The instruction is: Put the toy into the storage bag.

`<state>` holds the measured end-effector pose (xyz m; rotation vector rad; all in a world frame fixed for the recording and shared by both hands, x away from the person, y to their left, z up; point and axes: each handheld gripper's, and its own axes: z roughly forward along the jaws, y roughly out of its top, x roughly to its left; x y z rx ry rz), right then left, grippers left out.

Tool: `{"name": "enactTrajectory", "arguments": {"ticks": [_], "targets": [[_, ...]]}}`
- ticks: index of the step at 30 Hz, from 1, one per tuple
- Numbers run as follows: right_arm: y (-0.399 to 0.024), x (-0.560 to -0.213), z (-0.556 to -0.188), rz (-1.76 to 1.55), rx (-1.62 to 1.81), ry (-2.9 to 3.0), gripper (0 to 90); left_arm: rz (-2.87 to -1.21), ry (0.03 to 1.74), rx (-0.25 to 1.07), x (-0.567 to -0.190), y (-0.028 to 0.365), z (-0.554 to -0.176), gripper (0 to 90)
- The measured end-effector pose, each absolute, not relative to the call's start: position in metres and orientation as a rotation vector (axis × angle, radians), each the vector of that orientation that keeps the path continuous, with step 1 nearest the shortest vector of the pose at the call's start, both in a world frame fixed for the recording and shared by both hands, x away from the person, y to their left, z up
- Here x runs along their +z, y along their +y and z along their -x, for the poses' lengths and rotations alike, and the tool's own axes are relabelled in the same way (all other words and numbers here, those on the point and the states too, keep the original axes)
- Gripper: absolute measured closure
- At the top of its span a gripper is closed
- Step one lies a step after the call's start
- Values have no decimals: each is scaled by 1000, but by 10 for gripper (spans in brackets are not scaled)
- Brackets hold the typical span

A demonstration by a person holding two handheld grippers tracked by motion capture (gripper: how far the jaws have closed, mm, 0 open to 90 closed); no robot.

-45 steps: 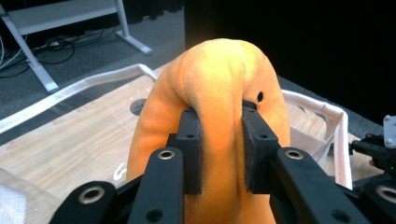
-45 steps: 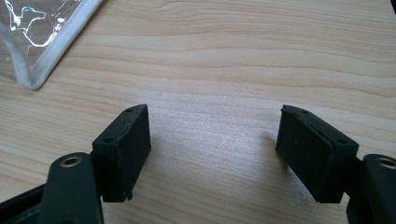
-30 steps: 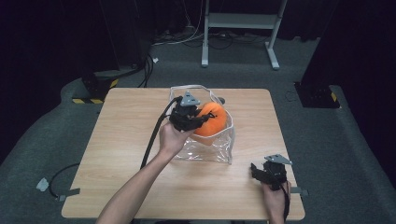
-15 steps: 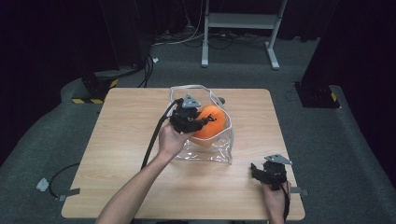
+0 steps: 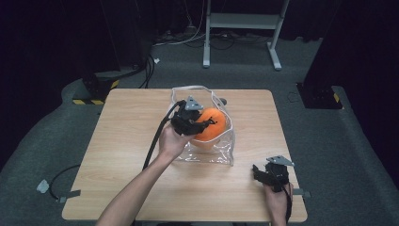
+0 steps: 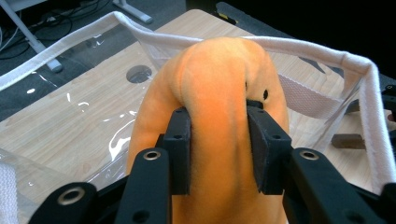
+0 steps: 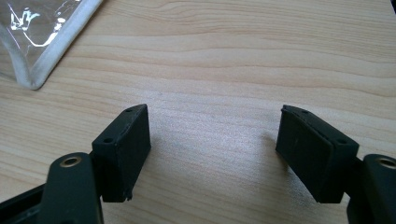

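- Left gripper (image 6: 218, 140) loosening, pads just touching orange plush toy (image 6: 219, 93) inside clear bag (image 5: 221, 153): open fully before lifting out.
- Right gripper (image 7: 224, 154) apart, idle on desk (image 7: 233, 60).

Plush toy (image 6: 219, 93): bright orange, small black dot eyes. Bag (image 5: 221, 150): clear plastic, white fabric trim and handles. Desk (image 5: 127, 127): pale wood grain. Both grippers' jaws matte black, grey plates on top. Floor (image 5: 357, 141) dark grey carpet; yellow-black hazard stripes at far left.
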<state>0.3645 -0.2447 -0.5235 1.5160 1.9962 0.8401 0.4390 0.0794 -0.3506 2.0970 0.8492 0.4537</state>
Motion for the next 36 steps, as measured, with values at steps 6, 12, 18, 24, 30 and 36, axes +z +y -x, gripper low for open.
{"name": "enactTrajectory", "arguments": {"ticks": [6,12,18,24,30,36], "targets": [[-245,-524,-364,-1516,840,1996,257,-2116,846,469,-352,77,-439,614],[-245,-524,-364,-1516,840,1996,257,-2110,850,466,-352,77,-440,578],[-245,-524,-364,-1517,840,1996,257,-2118,849,481,-353,75,-439,534],[-245,-524,-364,-1516,840,1996,257,-2114,851,480,-354,75,-439,483],[-245,-524,-364,-1516,841,1997,256,-2092,849,457,-351,78,-440,496],[-245,-524,-365,-1516,841,1997,256,-2074,850,468,-349,80,-439,454]]}}
